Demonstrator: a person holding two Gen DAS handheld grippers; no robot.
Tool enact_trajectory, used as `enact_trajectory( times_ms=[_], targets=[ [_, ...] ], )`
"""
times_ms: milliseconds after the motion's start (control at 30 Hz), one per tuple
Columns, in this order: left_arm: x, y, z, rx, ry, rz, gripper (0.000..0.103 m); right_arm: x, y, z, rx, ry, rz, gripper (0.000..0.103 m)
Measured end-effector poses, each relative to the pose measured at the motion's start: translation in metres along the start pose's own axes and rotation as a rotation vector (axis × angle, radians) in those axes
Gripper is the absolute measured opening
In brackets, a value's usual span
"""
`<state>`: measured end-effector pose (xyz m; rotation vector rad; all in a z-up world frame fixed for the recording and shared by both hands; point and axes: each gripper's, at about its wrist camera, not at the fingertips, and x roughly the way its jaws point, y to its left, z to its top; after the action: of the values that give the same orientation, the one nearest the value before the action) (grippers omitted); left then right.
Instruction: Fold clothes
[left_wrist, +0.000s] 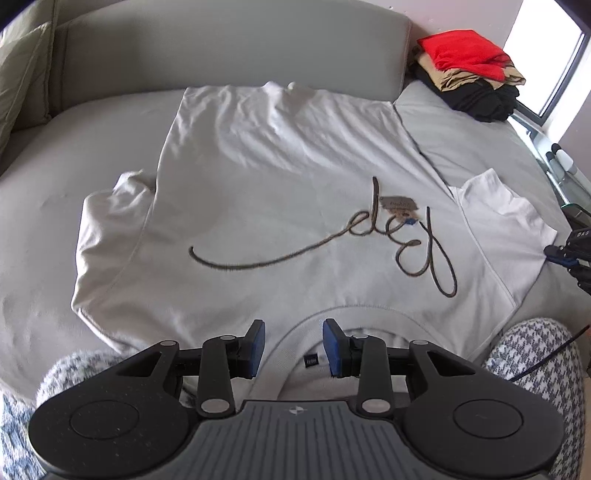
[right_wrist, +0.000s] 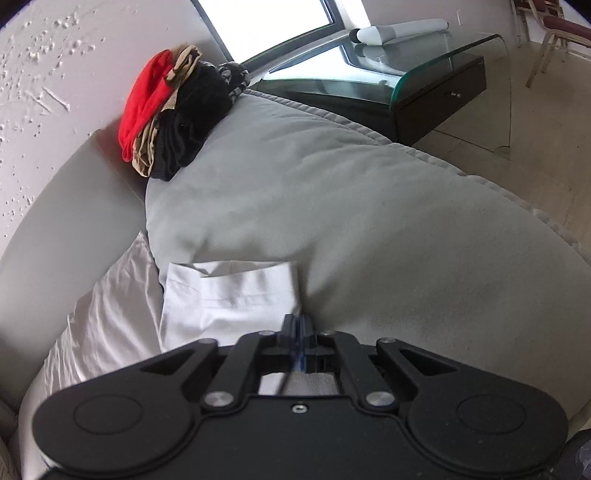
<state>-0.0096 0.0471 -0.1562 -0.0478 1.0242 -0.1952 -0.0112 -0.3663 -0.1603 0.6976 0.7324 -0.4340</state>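
A white T-shirt (left_wrist: 266, 177) with dark script lettering lies spread flat on the grey sofa cushion (left_wrist: 37, 206), collar nearest me. My left gripper (left_wrist: 293, 343) is open and empty, hovering just above the collar (left_wrist: 295, 332). My right gripper (right_wrist: 298, 325) is shut on the edge of the shirt's right sleeve (right_wrist: 229, 291); it also shows at the right edge of the left wrist view (left_wrist: 554, 253), pinching the sleeve (left_wrist: 498, 221). The left sleeve (left_wrist: 110, 218) lies bunched on the cushion.
A stack of folded clothes, red on top (left_wrist: 465, 51), then tan and black, sits at the sofa's back right corner (right_wrist: 177, 110). A glass side table (right_wrist: 406, 62) with a white device stands beyond the sofa. Houndstooth-patterned fabric (left_wrist: 535, 354) flanks the near edge.
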Motion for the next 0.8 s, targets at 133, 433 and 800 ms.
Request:
enact_trajectory(
  times_ms=[133, 433, 800],
  targets=[
    [-0.002, 0.006, -0.004, -0.019, -0.004, 0.026, 0.033, -0.023, 0.007, -0.003, -0.015, -0.003, 0.029, 0.030],
    [0.020, 0.020, -0.005, -0.074, -0.012, 0.096, 0.024, -0.016, 0.068, -0.046, -0.221, 0.263, 0.286, 0.018],
    [-0.020, 0.080, 0.000, -0.221, -0.084, -0.005, 0.013, -0.017, 0.157, -0.134, -0.429, 0.512, 0.479, 0.024]
  ],
)
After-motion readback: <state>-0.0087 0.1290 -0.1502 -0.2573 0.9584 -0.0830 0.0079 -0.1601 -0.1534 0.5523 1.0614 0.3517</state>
